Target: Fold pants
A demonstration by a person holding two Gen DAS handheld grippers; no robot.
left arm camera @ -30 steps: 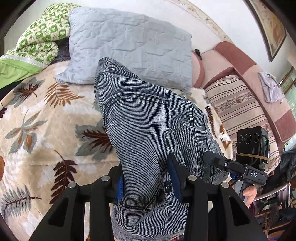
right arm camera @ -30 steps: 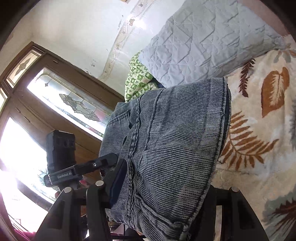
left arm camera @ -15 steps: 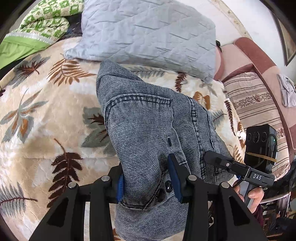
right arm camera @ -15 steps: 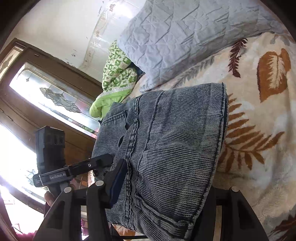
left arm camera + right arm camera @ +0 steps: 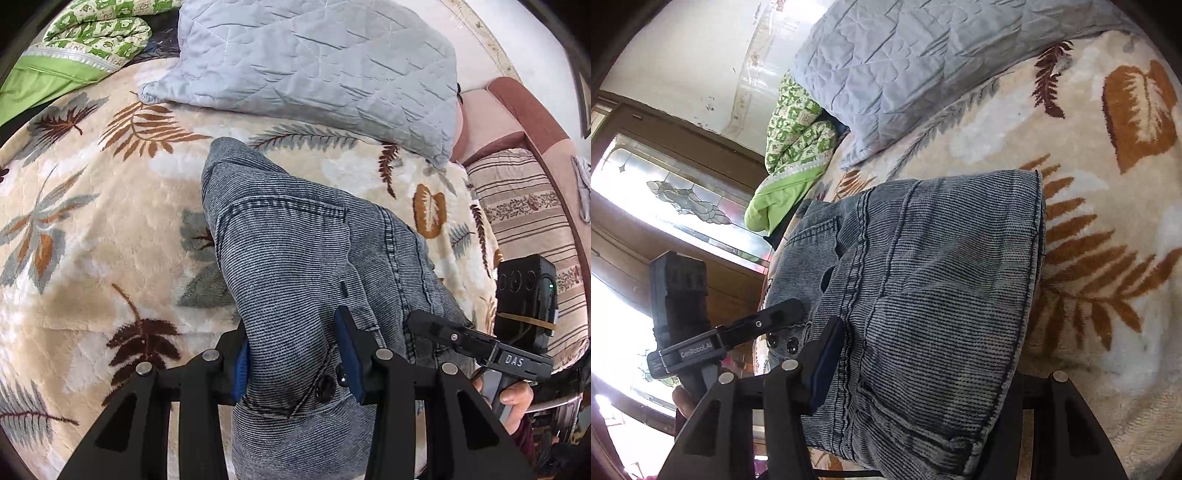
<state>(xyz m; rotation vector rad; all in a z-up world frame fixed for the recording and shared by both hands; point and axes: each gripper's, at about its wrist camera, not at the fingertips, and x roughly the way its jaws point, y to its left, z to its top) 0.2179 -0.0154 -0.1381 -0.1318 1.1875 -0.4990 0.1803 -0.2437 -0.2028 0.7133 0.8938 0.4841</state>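
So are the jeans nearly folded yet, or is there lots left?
Partly, it seems. The grey jeans look bunched or doubled over, not spread out. Right now the left gripper and right gripper both pinch the waistband end, with the rest draping toward the leaf-print blanket near the grey pillow. Still left: laying them flat and finishing the folds.

Daylight floods in through the window [image 5: 646,206], which is blown out to white glare in the right wrist view; the blanket [image 5: 92,229] is evenly bright with only soft shadows (deepest under the pants [image 5: 295,266]); both pictures are sharp at the centre; the edges bend strongly and fall to black corners.
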